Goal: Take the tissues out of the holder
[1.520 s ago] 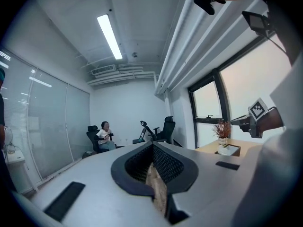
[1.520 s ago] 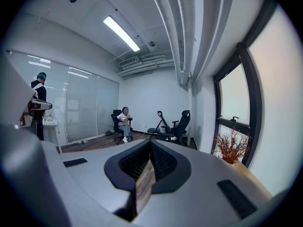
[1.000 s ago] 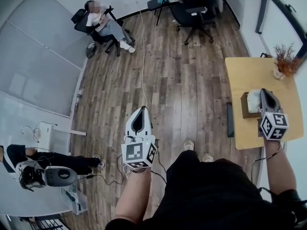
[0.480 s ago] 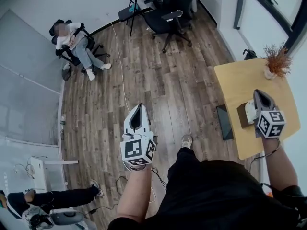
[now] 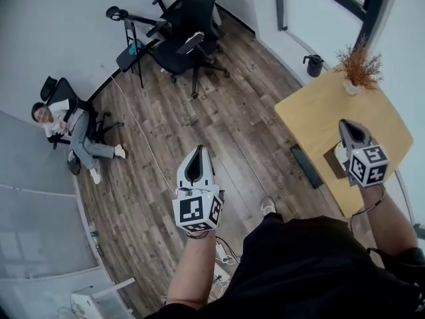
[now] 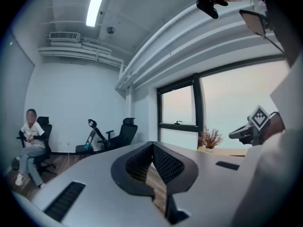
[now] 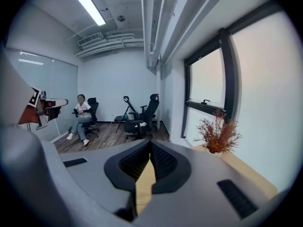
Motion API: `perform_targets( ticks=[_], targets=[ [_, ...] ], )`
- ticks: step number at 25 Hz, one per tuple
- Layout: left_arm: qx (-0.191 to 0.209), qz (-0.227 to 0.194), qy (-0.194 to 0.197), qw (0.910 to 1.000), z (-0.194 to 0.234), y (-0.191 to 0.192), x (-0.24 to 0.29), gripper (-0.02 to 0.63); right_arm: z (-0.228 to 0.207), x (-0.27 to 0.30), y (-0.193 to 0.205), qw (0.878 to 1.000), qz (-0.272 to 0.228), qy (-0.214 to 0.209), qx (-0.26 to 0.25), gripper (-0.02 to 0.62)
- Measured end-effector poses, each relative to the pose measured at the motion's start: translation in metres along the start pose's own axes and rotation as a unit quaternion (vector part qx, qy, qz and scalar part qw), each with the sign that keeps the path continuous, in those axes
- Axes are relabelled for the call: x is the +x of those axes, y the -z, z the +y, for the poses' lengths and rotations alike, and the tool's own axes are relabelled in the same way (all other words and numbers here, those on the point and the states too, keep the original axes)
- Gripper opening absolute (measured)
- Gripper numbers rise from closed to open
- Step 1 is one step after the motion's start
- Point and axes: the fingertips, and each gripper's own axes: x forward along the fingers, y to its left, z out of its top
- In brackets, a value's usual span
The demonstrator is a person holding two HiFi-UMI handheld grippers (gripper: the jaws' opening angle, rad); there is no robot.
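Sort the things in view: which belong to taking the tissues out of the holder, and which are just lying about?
Job: tissue holder, tissues, right hand-held gripper, left hand-held gripper.
Lying about: dried plant in vase, office chairs.

Wood-plank floor [image 5: 219, 131]: brown, grained, slight sheen. Worktop [image 5: 312, 111]: pale wood, smooth, matt. Shells of left claw [image 6: 152, 145] and right claw [image 7: 150, 143]: grey plastic, smooth, matt. Inner pads [image 6: 170, 164]: black, finely ribbed. Office chair [image 5: 197, 2]: black, matt.
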Motion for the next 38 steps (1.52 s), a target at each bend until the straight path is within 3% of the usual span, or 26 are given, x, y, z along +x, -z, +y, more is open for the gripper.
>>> perform_targets(
  ticks=[5,10,15,21,24,28,33,38],
  targets=[
    [0.008,0.004,0.100,0.9950,-0.028,-0.006,0.073,0.005,-0.040,-0.017,0.008,0.995,0.012,0.092,0.032,0.005],
    [0.014,0.008,0.170,0.9853,-0.054,-0.006,0.130,0.005,-0.058,-0.041,0.021,0.986,0.015,0.154,0.064,0.005],
    [0.031,0.008,0.266,0.9633,-0.113,-0.001,0.155,0.005,-0.055,-0.066,0.038,0.978,0.019,0.193,0.077,0.005],
    [0.021,0.013,0.345,0.9383,-0.195,0.007,0.160,0.006,-0.042,-0.091,0.041,0.976,0.021,0.207,0.062,0.006],
    [0.021,0.005,0.364,0.9311,-0.221,0.005,0.158,0.005,-0.040,-0.095,0.043,0.977,0.023,0.202,0.065,0.006],
    [0.020,0.013,0.369,0.9290,-0.243,0.012,0.156,0.005,-0.038,-0.098,0.057,0.980,0.035,0.188,0.062,0.006],
    [0.036,0.013,0.362,0.9315,-0.261,0.019,0.143,0.005,-0.043,-0.096,0.074,0.983,0.035,0.169,0.066,0.008],
    [0.041,0.045,0.348,0.9354,-0.271,0.044,0.141,0.005,-0.051,-0.096,0.079,0.985,0.025,0.164,0.055,0.008]
  ],
)
